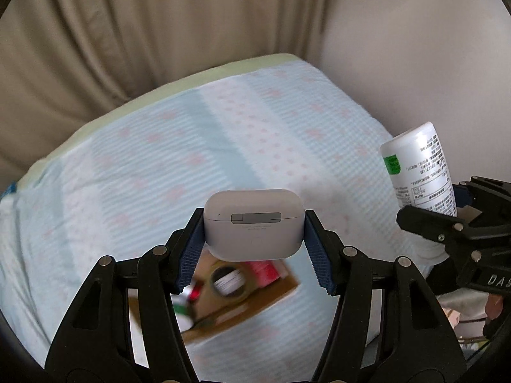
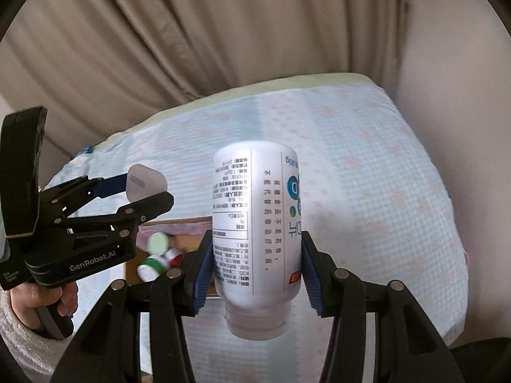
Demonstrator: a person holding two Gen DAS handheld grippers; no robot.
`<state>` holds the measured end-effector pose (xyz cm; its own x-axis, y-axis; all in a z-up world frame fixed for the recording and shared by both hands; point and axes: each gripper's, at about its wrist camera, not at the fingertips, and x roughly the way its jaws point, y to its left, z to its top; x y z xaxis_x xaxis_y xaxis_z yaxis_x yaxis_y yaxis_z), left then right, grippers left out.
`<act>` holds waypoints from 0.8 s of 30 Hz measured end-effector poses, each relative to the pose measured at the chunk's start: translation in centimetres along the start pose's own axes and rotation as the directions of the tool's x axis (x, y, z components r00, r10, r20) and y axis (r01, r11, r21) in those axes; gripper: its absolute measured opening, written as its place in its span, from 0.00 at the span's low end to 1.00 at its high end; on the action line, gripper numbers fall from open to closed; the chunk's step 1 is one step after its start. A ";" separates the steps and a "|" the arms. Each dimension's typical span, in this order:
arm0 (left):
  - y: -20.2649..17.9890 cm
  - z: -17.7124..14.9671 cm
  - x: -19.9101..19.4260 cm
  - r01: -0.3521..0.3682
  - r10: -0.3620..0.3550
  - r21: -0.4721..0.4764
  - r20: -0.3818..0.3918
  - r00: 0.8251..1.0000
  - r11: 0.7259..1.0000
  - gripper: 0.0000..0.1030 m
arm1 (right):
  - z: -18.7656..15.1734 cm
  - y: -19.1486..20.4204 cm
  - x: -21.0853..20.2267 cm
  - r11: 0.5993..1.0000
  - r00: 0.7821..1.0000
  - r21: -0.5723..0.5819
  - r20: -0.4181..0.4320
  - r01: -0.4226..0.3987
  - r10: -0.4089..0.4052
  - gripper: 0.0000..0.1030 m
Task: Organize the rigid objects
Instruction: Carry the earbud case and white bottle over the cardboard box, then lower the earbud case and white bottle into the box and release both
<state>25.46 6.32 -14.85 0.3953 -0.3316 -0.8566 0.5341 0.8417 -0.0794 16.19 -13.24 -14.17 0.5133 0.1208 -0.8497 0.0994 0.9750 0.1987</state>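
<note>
My left gripper [image 1: 254, 228] is shut on a white earbuds case [image 1: 253, 223] and holds it in the air above a cardboard box [image 1: 274, 296]. The box lies on the bed and holds a tape roll [image 1: 228, 282], a red item and small bottles. My right gripper [image 2: 255, 255] is shut on a white plastic bottle [image 2: 255, 223], upside down with its cap end toward the camera. The bottle also shows at the right of the left wrist view [image 1: 418, 169]. The left gripper with the case shows at the left of the right wrist view [image 2: 147, 185].
A bed with a light blue, pink-dotted cover [image 1: 159, 159] fills the middle of both views. Beige curtains [image 1: 127, 32] hang behind it and a pale wall [image 1: 431, 48] stands at the right. Small green- and red-capped bottles [image 2: 156, 255] lie in the box.
</note>
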 end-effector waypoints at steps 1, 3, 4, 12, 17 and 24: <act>0.9 -0.8 -0.1 -0.007 0.007 -0.010 -0.002 1.000 1.000 0.55 | -0.2 1.2 0.2 1.000 1.000 -0.002 -0.002 -0.017 0.017 0.45; 3.3 -2.8 -0.8 -0.022 0.022 -0.035 -0.011 1.000 0.999 0.55 | -0.9 3.4 1.4 0.999 0.999 0.005 -0.009 -0.048 0.048 0.45; 4.3 -3.5 -0.8 -0.028 0.028 -0.042 -0.017 0.999 0.999 0.55 | -1.2 4.2 1.7 0.998 0.998 0.008 -0.013 -0.058 0.058 0.45; 10.9 -10.0 1.4 -0.073 0.057 -0.144 -0.112 0.992 0.987 0.55 | -1.8 10.6 8.3 0.992 0.985 0.011 -0.122 -0.124 0.124 0.45; 12.9 -12.1 6.0 -0.091 0.051 -0.218 -0.185 0.981 0.972 0.55 | -2.0 12.5 13.1 0.990 0.966 -0.026 -0.225 -0.140 0.131 0.45; 13.9 -14.6 12.5 -0.085 -0.008 -0.289 -0.308 0.952 0.954 0.55 | -2.5 13.3 21.2 0.986 0.909 -0.069 -0.402 -0.154 0.114 0.45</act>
<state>26.90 20.09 -34.13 0.1420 -0.1913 -0.9712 0.2600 0.9539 -0.1499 26.31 2.78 -30.75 0.1349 0.2955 -0.9458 -0.0400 0.9553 0.2928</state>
